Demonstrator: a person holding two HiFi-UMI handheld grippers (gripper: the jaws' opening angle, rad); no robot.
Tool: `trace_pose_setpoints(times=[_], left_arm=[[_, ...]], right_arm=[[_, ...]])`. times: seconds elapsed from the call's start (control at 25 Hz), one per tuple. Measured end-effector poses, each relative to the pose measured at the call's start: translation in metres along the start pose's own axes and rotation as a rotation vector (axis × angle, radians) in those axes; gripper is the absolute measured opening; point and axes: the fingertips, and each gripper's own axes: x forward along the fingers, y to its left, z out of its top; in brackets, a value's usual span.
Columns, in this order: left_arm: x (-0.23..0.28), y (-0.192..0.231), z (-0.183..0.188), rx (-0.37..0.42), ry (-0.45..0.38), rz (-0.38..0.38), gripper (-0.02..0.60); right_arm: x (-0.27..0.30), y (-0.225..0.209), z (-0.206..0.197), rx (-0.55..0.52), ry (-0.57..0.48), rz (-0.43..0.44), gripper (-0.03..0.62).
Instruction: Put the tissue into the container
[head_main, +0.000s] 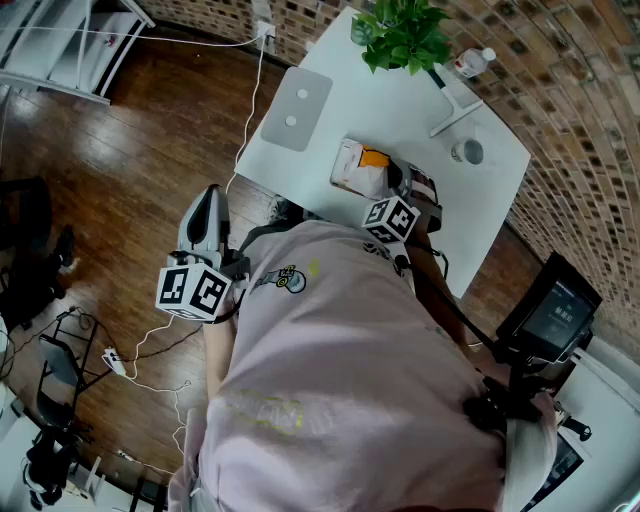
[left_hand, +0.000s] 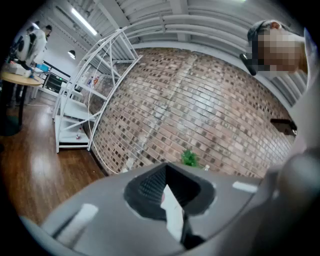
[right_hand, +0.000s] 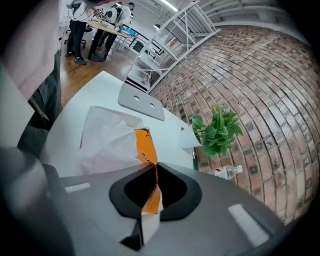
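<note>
A tissue pack (head_main: 358, 168) in a clear wrapper with an orange patch lies on the white table (head_main: 380, 100) near its front edge. My right gripper (head_main: 388, 188) is at the pack's near side. In the right gripper view the jaws (right_hand: 150, 167) are shut on the orange edge of the pack (right_hand: 107, 140). My left gripper (head_main: 208, 200) hangs off the table's left side, over the wooden floor. In its own view the left gripper (left_hand: 166, 182) points up at a brick wall, jaws together with nothing between them. A small white cup (head_main: 467, 152) stands at the table's right.
A flat grey tray (head_main: 297, 110) lies at the table's left, a potted plant (head_main: 400, 35) and a plastic bottle (head_main: 475, 62) at the back. A white stand (head_main: 455, 105) is beside the cup. White cables (head_main: 250, 110) trail over the floor; a monitor (head_main: 555, 310) stands at right.
</note>
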Motion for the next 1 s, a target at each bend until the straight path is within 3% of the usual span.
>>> trace_pose_setpoints(times=[0.2,0.48,0.64,0.8,1.0], left_arm=[[-0.001,0.0,-0.005,-0.003,-0.001,0.003,0.005],[0.004,-0.018,-0.005,0.021,-0.011,-0.047,0.005],[0.004,-0.019,0.003,0.017,-0.003,-0.049,0.005],[0.002,-0.007,0.0,-0.002,-0.035,-0.05,0.005],[-0.003,0.001,0.002,-0.007,-0.019,-0.024,0.005]], right_arm=[[-0.049,-0.034,0.016,0.012,-0.028,-0.009,0.002],[-0.17,-0.137,0.054,0.067,-0.14,-0.053,0.002],[-0.225,-0.181,0.072,0.116,-0.195,-0.122,0.002],[-0.222,-0.186,0.069,0.166,-0.196,-0.156,0.002],[-0.142,-0.131,0.05,0.239,-0.156,-0.145,0.002]])
